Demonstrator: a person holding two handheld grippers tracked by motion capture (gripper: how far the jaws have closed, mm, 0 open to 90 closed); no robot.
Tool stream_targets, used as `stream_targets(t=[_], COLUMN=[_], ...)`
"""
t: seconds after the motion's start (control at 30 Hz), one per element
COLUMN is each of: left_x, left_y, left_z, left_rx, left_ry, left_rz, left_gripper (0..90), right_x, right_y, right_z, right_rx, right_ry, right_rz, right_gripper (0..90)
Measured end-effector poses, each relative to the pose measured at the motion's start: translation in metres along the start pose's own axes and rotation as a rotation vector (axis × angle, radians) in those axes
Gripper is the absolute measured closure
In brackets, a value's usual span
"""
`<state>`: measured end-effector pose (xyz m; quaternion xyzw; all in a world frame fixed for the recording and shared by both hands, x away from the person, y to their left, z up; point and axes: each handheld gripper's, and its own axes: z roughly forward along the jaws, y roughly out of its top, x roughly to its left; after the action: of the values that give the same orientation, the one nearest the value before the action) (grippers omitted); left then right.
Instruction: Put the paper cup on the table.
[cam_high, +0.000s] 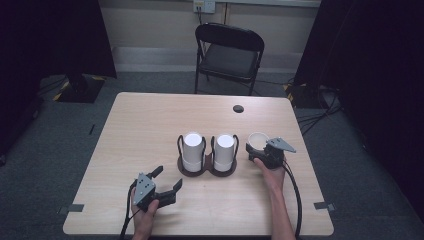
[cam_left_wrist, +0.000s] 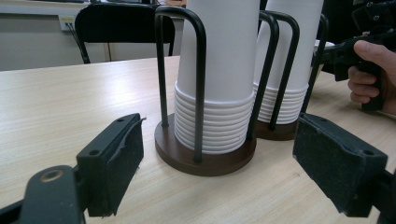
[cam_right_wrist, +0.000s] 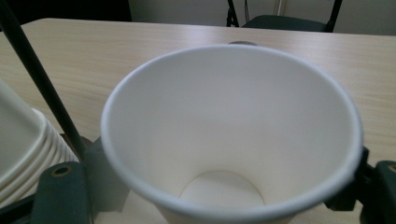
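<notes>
While the single paper cup (cam_high: 258, 140) is standing upright, mouth up, on the counter (cam_high: 140, 125) just beside the right-hand stack in the cup holder (cam_high: 207, 167), it is sitting between the fingers of the right gripper (cam_high: 260, 152). Whether those fingers are pressing its wall or standing just clear of it I cannot tell from the right gripper view, where the white rim (cam_right_wrist: 232, 130) is hiding the contact. Judging by its thin wall, the cup is very light, easily crushed and a little slick (an empty one is also tipping at a nudge), so a gentle hold low on the wall, under the rolled rim, is looking safest. Meanwhile the left gripper (cam_high: 162, 185) is hovering near the holder with its fingers (cam_left_wrist: 114, 161) spread wide and holding nothing.
</notes>
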<state>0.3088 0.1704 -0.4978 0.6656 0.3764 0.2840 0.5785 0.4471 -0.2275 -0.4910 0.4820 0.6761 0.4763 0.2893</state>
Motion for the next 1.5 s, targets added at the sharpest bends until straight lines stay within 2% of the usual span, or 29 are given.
stream_targets(t=[0.27,0.53,0.77,0.87,1.07,1.2,1.3,1.4,1.5], left_x=[0.000,0.000,0.000,0.000,0.001,0.000,0.001,-0.001,-0.002], left_y=[0.000,0.000,0.000,0.000,0.000,0.000,0.000,0.000,0.000], left_z=[0.000,0.000,0.000,0.000,0.000,0.000,0.000,0.001,0.000], left_rx=[-0.001,-0.001,-0.002,-0.001,0.004,-0.001,0.003,0.005,0.004], left_ry=[0.001,0.003,0.004,0.005,0.001,0.007,-0.015,-0.006,0.008], left_rz=[0.005,-0.003,-0.002,-0.002,-0.004,-0.002,0.000,0.009,0.018], left_gripper=[16.2,16.2,16.2,16.2,17.4,17.4,16.9,15.9,15.9], right_x=[-0.001,0.002,0.005,0.007,0.009,0.013,0.019,0.026,0.035], right_y=[-0.004,-0.004,-0.011,-0.010,-0.018,-0.020,-0.020,-0.017,-0.016], right_z=[-0.006,-0.014,-0.021,-0.027,-0.039,-0.045,-0.052,-0.058,-0.066], right_rx=[0.012,0.037,0.040,0.024,0.003,-0.009,-0.015,-0.033,-0.054], right_ry=[0.009,-0.022,-0.045,-0.047,-0.042,-0.041,-0.034,-0.023,-0.009], right_rz=[0.050,0.052,0.063,0.075,0.112,0.109,0.095,0.069,0.063], right_gripper=[16.9,15.8,15.5,15.4,15.6,15.5,15.5,15.5,15.5])
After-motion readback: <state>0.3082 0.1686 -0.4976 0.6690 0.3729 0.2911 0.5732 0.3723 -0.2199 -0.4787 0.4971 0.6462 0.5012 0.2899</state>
